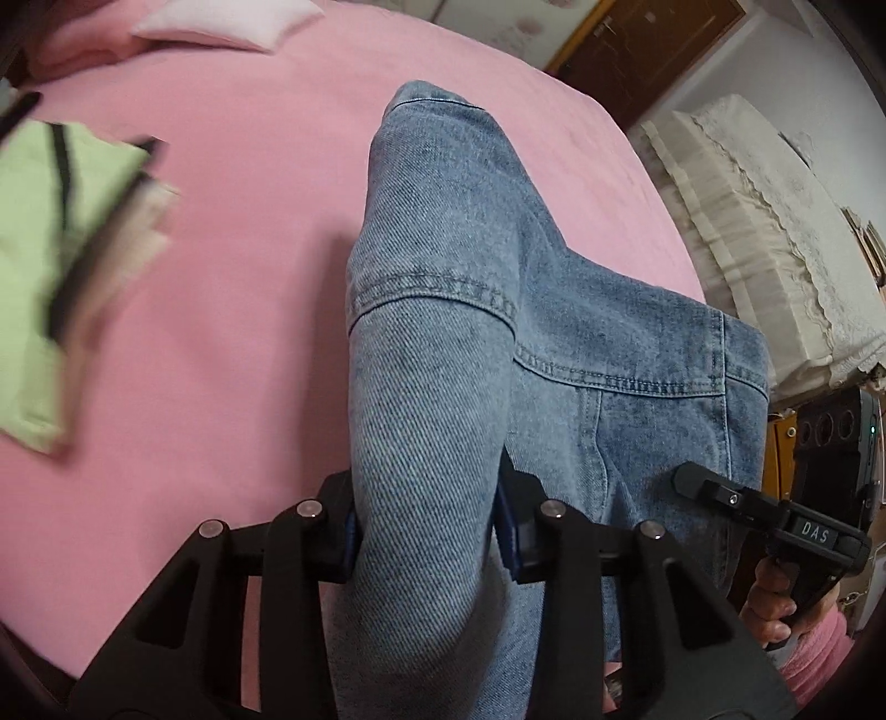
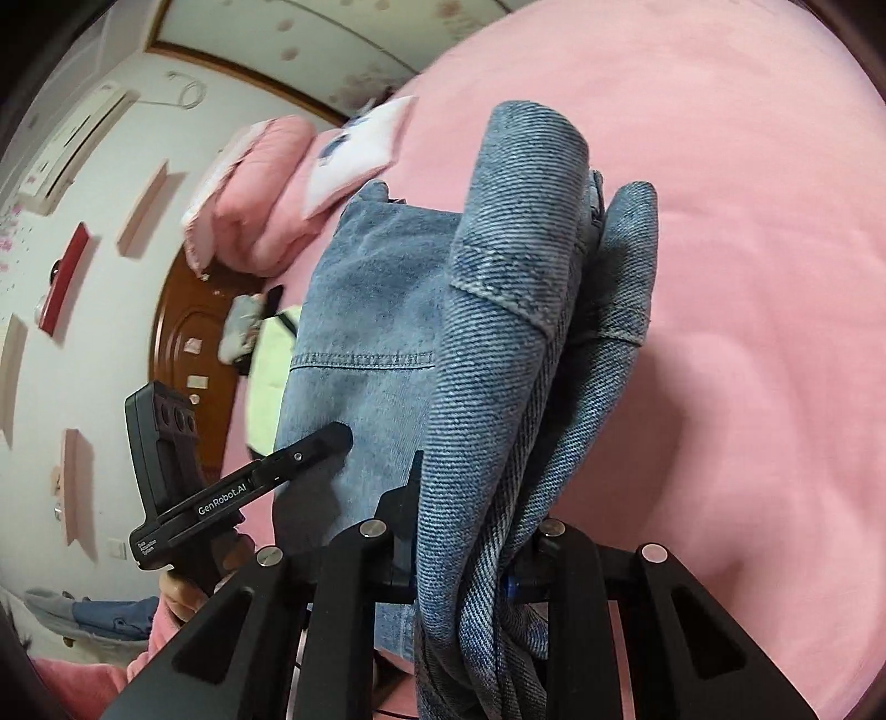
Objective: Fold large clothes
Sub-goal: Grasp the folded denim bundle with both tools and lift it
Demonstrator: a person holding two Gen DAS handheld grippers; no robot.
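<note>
- Pink bed [image 1: 221,288] fills both views.
- Denim jacket [image 1: 443,343] hangs lifted above the bed, stretched between both grippers.
- Green garment [image 1: 33,249], blurred, lies on the bed at far left.
- White pillow [image 1: 227,22] sits at the far end.
- Left gripper [image 1: 426,531]: fingers pinching a jacket fold.
- Right gripper [image 2: 470,548]: fingers clamped on bunched jacket fabric.

A bed [image 1: 232,310] covered with a plain pink sheet filled most of both views. Near its far end lay a pale pink pillow [image 1: 227,22] and a rolled pink quilt [image 2: 260,188], side by side. A light green garment [image 1: 61,232] with a dark strap lay folded on the sheet, well apart from the pillow, its edges blurred.
</note>
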